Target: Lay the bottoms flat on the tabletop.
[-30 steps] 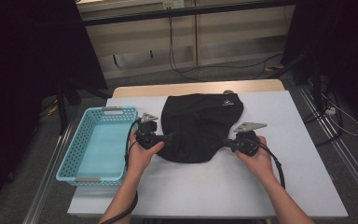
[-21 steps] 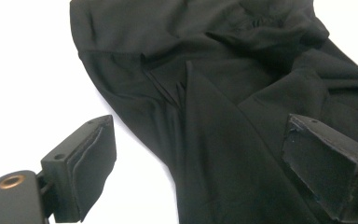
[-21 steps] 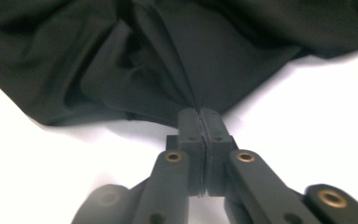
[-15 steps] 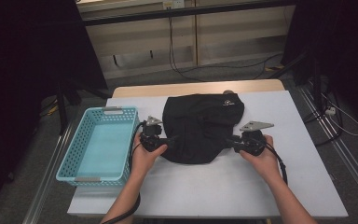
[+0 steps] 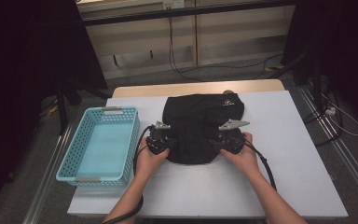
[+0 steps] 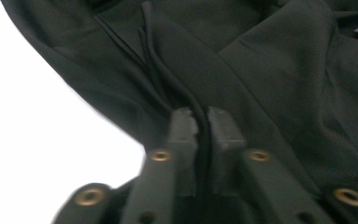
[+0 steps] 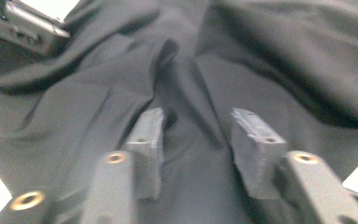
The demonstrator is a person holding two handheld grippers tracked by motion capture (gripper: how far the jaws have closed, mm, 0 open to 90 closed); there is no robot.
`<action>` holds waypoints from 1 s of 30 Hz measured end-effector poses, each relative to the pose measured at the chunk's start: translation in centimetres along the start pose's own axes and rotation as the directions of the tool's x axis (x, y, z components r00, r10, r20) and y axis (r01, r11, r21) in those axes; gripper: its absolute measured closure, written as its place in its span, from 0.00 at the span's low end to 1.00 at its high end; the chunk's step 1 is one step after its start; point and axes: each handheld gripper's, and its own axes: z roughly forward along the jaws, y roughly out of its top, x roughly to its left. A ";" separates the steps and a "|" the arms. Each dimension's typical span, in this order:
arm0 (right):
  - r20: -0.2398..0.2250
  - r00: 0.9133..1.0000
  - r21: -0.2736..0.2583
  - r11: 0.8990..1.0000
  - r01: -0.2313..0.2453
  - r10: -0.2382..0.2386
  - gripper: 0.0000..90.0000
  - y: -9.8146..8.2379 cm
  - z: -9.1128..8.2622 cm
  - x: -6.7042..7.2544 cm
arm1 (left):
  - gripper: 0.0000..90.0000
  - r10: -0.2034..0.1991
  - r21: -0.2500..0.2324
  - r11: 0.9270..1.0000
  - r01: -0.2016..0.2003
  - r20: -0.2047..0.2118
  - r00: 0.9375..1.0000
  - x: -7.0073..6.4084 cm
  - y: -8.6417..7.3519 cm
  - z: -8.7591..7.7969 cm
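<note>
A black garment [image 5: 200, 123] lies bunched on the white table [image 5: 284, 144]. At the garment's left edge, my left gripper [image 5: 170, 142] has just been closing. In the left gripper view its jaws [image 6: 203, 123] are shut on a thin fold and seam of the black cloth [image 6: 270, 70]. My right gripper [image 5: 215, 141] rests on the garment's right part and has just been opening. In the right gripper view its jaws [image 7: 198, 126] stand apart over the black fabric [image 7: 284, 56], and the pads do not press on it. The left gripper's grey plate [image 7: 28, 28] shows at the top left of that view.
A light blue plastic basket [image 5: 105, 110] stands on the table's left side, close to my left hand. A wooden strip [image 5: 191, 87] runs along the table's far edge. Cables [image 5: 265, 163] trail from both grippers toward the near edge. Bare white tabletop lies to the right and in front.
The left jaws have closed on the garment's edge. The right gripper has slid left onto the garment and its jaws have spread apart.
</note>
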 end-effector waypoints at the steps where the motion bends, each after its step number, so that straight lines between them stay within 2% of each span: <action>1: 0.005 1.000 0.020 1.000 -0.007 0.007 0.77 -0.2 0.2 0.1 | 0.98 -0.005 0.004 1.000 0.005 -0.002 1.000 0.0 0.2 -0.2; 2: 0.005 1.000 0.020 1.000 -0.007 0.007 0.77 -0.2 0.2 0.1 | 0.98 -0.005 0.004 1.000 0.005 -0.002 1.000 0.0 0.2 -0.2; 3: 0.016 1.000 0.013 1.000 -0.011 0.011 0.93 -0.4 -0.1 -0.3 | 0.99 -0.028 -0.008 1.000 0.028 -0.005 1.000 0.0 0.4 -0.6; 6: 0.010 0.999 0.004 1.000 -0.030 0.030 0.98 -0.5 -0.6 -0.8 | 0.99 -0.040 -0.004 0.999 0.040 -0.006 0.999 0.2 0.4 -1.1; 10: 0.013 0.999 0.028 0.999 -0.032 0.032 1.00 -0.8 -1.6 -1.4 | 0.99 -0.061 0.002 0.998 0.061 -0.039 0.997 0.9 0.0 -1.8; 11: 0.016 0.999 0.027 0.999 -0.029 0.029 1.00 -1.0 -1.9 -1.5 | 0.99 -0.074 -0.002 0.997 0.074 -0.041 0.996 1.1 0.0 -2.1; 13: 0.028 0.999 0.028 0.999 -0.029 0.028 1.00 -1.7 -3.0 -1.9 | 0.99 -0.077 -0.011 0.997 0.076 -0.053 0.996 1.4 0.2 -2.5; 14: 0.028 0.999 0.028 0.999 -0.029 0.028 1.00 -1.7 -3.0 -1.9 | 0.99 -0.078 -0.018 0.997 0.078 -0.056 0.995 1.3 0.3 -2.6; 16: 0.038 0.999 0.036 0.999 -0.028 0.027 1.00 -2.1 -3.8 -2.2 | 0.99 -0.068 -0.013 0.998 0.067 -0.069 0.995 1.2 0.5 -2.7; 17: 0.044 0.998 0.036 0.998 -0.043 0.041 0.99 -2.5 -4.4 -2.6 | 0.99 -0.068 -0.012 0.998 0.067 -0.075 0.995 1.0 0.4 -2.6; 18: 0.044 0.998 0.036 0.998 -0.043 0.041 0.99 -2.5 -4.4 -2.6 | 0.99 -0.052 0.005 0.999 0.053 -0.076 0.996 1.0 0.4 -2.6; 19: 0.050 0.998 0.030 0.998 -0.051 0.049 0.98 -2.6 -4.6 -2.8 | 0.99 -0.054 0.003 0.999 0.054 -0.075 0.996 0.9 0.3 -2.5; 21: 0.058 0.997 0.009 0.999 -0.046 0.045 0.84 -2.4 -4.7 -2.9 | 0.99 -0.054 0.005 0.999 0.054 -0.062 0.997 0.7 0.2 -2.4; 22: 0.067 0.998 0.009 1.000 -0.017 0.016 0.76 -2.0 -4.5 -2.6 | 0.99 -0.055 0.004 0.998 0.055 -0.062 0.997 0.7 0.2 -2.4; 24: 0.079 0.997 0.002 1.000 0.017 -0.017 0.67 -1.3 -4.2 -2.0 | 0.99 -0.058 0.001 0.998 0.059 -0.055 0.997 0.5 0.3 -2.4; 26: 0.062 0.998 -0.027 0.999 0.023 -0.021 0.63 -0.6 -3.4 -1.5 | 0.99 -0.048 0.002 0.999 0.049 -0.060 0.997 0.5 0.4 -2.4; 28: 0.055 0.998 -0.036 0.999 0.041 -0.039 0.61 -0.1 -2.5 -1.2 | 0.99 -0.058 -0.005 0.998 0.058 -0.056 0.997 0.4 0.5 -2.3; 29: 0.052 0.998 -0.024 0.999 0.044 -0.043 0.61 0.0 -1.8 -1.1 | 0.99 -0.048 0.003 0.999 0.048 -0.053 0.997 0.3 0.5 -2.2; 30: 0.052 0.998 -0.024 0.999 0.044 -0.043 0.61 0.0 -1.8 -1.1 | 0.99 -0.048 0.003 0.999 0.048 -0.053 0.997 0.3 0.5 -2.2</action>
